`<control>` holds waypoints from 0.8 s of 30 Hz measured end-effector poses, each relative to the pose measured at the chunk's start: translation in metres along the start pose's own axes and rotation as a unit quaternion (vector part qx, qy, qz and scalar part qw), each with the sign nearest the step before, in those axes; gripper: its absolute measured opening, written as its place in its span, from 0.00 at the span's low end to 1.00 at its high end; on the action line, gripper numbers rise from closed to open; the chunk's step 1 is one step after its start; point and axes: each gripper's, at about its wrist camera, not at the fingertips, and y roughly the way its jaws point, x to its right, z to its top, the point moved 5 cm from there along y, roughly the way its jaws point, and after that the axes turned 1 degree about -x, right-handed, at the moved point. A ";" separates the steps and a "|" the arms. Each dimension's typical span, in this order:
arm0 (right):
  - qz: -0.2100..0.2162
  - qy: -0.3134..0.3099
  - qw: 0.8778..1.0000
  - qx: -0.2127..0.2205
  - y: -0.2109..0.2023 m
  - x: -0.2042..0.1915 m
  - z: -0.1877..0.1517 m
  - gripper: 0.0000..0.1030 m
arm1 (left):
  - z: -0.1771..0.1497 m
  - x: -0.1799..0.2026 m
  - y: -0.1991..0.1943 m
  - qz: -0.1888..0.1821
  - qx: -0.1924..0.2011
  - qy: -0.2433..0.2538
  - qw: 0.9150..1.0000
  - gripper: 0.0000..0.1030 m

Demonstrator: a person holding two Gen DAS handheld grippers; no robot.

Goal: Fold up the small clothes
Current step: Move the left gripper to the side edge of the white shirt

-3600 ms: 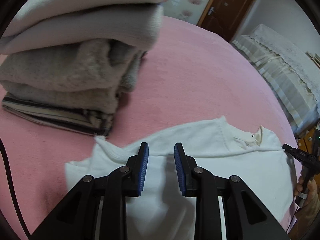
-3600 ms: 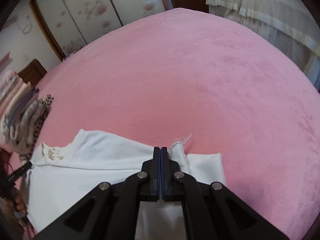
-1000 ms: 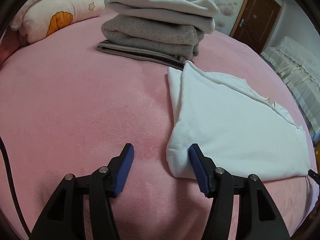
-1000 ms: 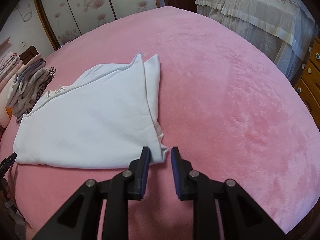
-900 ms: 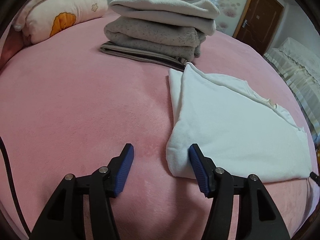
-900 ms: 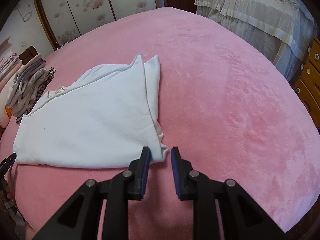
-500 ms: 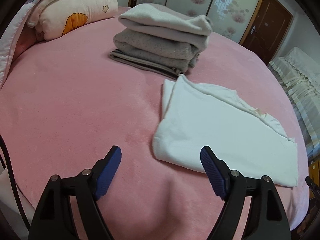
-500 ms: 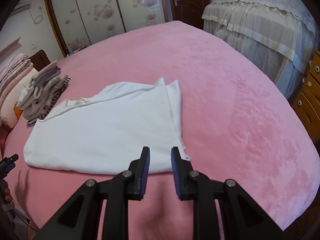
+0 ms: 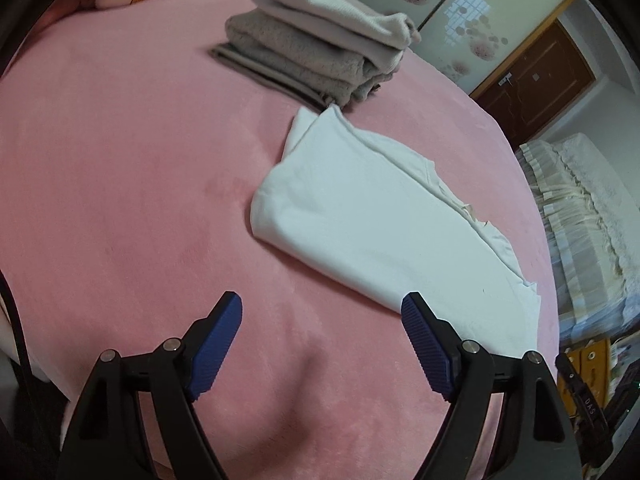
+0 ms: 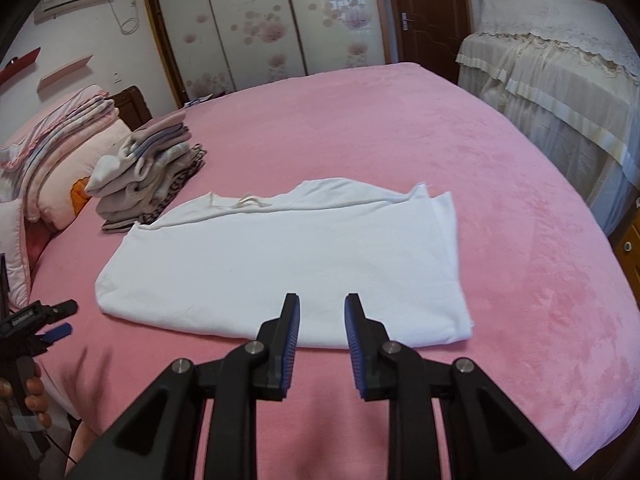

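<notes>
We see the white garment [image 10: 280, 264] lying folded flat on the pink bed [image 10: 500, 200], ahead of both grippers, its long axis running left-right across our right wrist view. Left gripper [image 9: 320, 320] gapes wide, right gripper [image 10: 320, 320] is partly open, both empty; right looks nearer the near edge. Layers under the fold are hidden, and the collar is hard to make out.

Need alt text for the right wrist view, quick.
A folded white garment lies flat on the pink bed, just beyond the open, empty right claw. A stack of folded clothes sits behind it at left.
</notes>
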 end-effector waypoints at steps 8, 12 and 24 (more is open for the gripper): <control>0.031 -0.012 0.999 -0.010 0.014 -0.036 -0.013 0.22 | -0.018 -0.011 0.023 -0.055 -0.010 -0.059 0.997 0.79; 0.040 -0.018 0.999 -0.018 0.018 -0.045 -0.018 0.22 | -0.018 -0.013 0.031 -0.083 -0.008 -0.080 0.993 0.78; 0.037 -0.022 0.999 -0.024 0.027 -0.050 -0.023 0.22 | 0.002 0.004 0.070 -0.117 0.015 -0.096 0.988 0.79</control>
